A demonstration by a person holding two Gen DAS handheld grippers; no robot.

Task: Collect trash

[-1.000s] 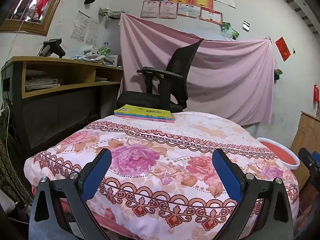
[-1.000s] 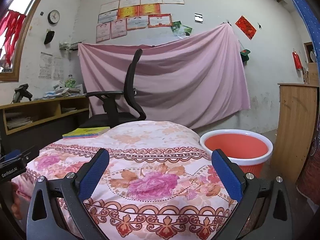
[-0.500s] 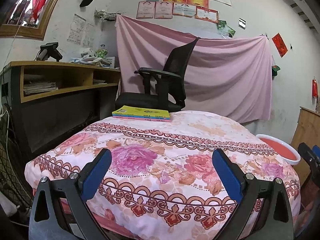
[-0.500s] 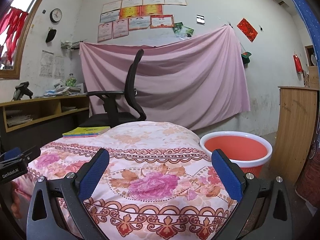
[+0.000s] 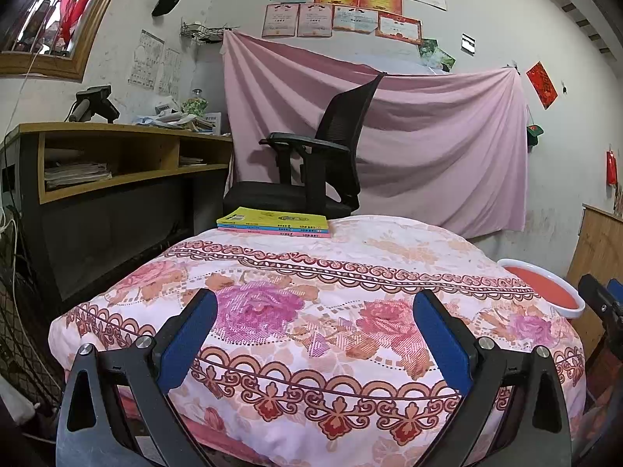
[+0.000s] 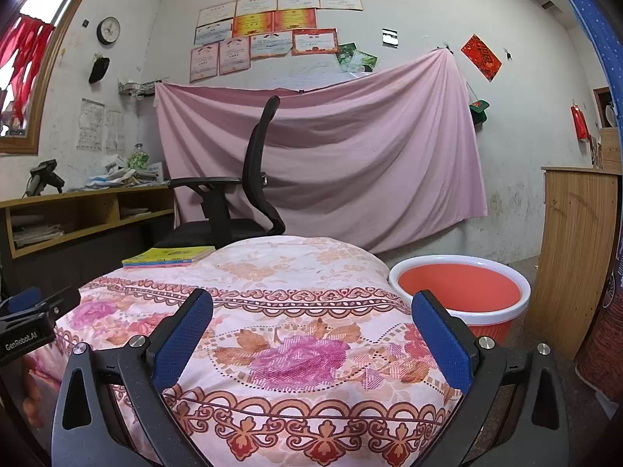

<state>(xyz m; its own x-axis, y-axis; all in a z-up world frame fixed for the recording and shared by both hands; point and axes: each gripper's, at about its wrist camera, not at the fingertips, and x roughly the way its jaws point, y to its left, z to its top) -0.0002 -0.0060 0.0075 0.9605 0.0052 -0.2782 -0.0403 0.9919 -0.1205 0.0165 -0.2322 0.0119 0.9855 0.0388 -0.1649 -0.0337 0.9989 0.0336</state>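
Observation:
A red plastic bin with a white rim [image 6: 459, 290] stands on the floor to the right of the table; its rim also shows in the left wrist view [image 5: 545, 286]. The table is covered with a floral cloth [image 5: 311, 295] [image 6: 288, 311]. I see no loose trash on the cloth. My left gripper [image 5: 313, 313] is open and empty, held low at the table's near edge. My right gripper [image 6: 311, 311] is open and empty, also at the near edge, with the bin just past its right finger. The left gripper's body [image 6: 27, 323] shows at the left of the right wrist view.
A stack of books with a yellow cover [image 5: 274, 222] [image 6: 169, 257] lies at the table's far left. A black office chair [image 5: 311, 171] stands behind the table. A wooden desk [image 5: 117, 163] is at the left, a wooden cabinet [image 6: 576, 257] at the right.
Both views have shifted slightly, as if both grippers drew back or tilted up a little. Both grippers stay open and empty.

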